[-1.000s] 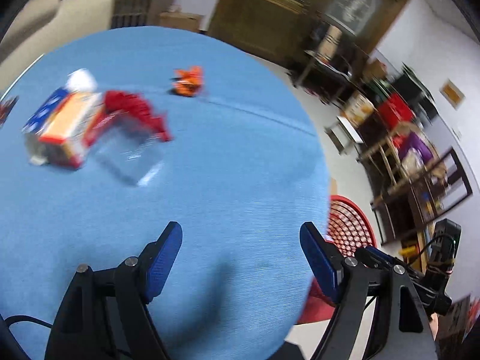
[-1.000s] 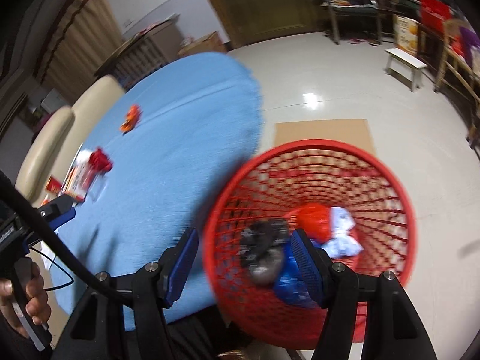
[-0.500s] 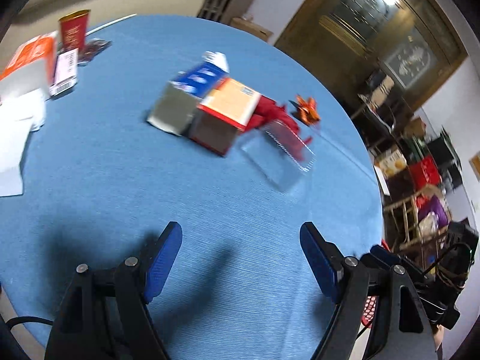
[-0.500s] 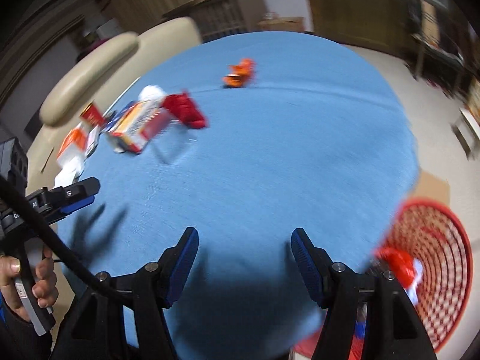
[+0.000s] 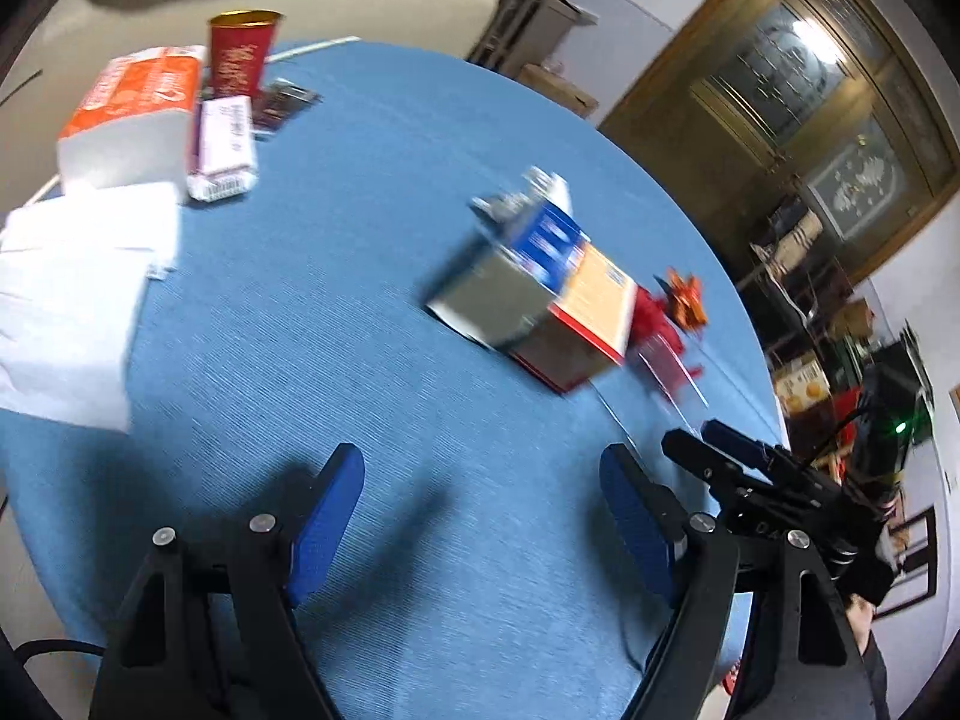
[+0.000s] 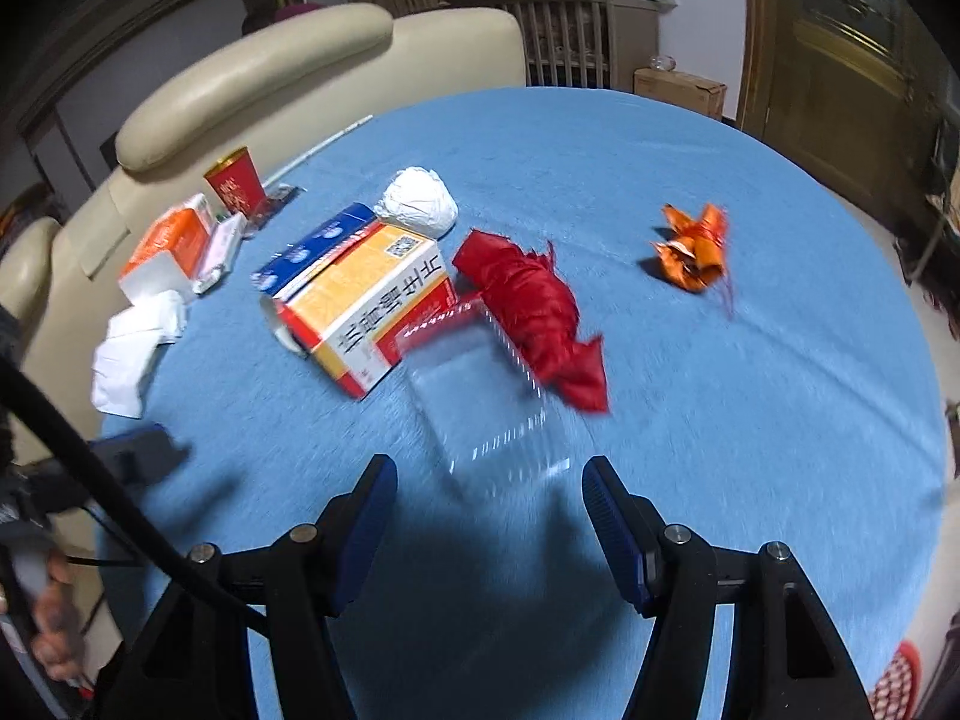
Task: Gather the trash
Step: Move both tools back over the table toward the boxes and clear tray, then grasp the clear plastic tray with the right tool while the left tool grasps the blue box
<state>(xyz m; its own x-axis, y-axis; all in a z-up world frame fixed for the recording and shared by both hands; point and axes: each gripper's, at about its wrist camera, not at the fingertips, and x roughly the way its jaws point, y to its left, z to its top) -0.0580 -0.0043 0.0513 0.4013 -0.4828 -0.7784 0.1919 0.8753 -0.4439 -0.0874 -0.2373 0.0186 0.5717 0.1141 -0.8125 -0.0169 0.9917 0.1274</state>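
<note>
Trash lies on the round blue table (image 6: 690, 456): an orange-and-white carton (image 6: 366, 300) beside a blue carton (image 6: 315, 246), a white paper ball (image 6: 418, 209), a red crumpled wrapper (image 6: 531, 318), a clear plastic tray (image 6: 480, 402) and an orange wrapper (image 6: 693, 249). My right gripper (image 6: 489, 516) hovers open just short of the clear tray, nothing between its fingers. My left gripper (image 5: 483, 516) is open and empty over bare cloth, with the cartons (image 5: 534, 300) farther ahead. The right gripper (image 5: 750, 468) shows at the left wrist view's right edge.
At the table's far left sit an orange tissue pack (image 6: 165, 249), white tissues (image 6: 135, 354), a pink box (image 5: 223, 147) and a red paper cup (image 6: 235, 185). A cream sofa (image 6: 288, 72) backs the table. The red basket's rim (image 6: 894, 684) peeks out at bottom right.
Both grippers swung away from the red basket and over the table toward the trash pile. The cartons and tray now sit much closer in both views. Jaw gaps look unchanged.
</note>
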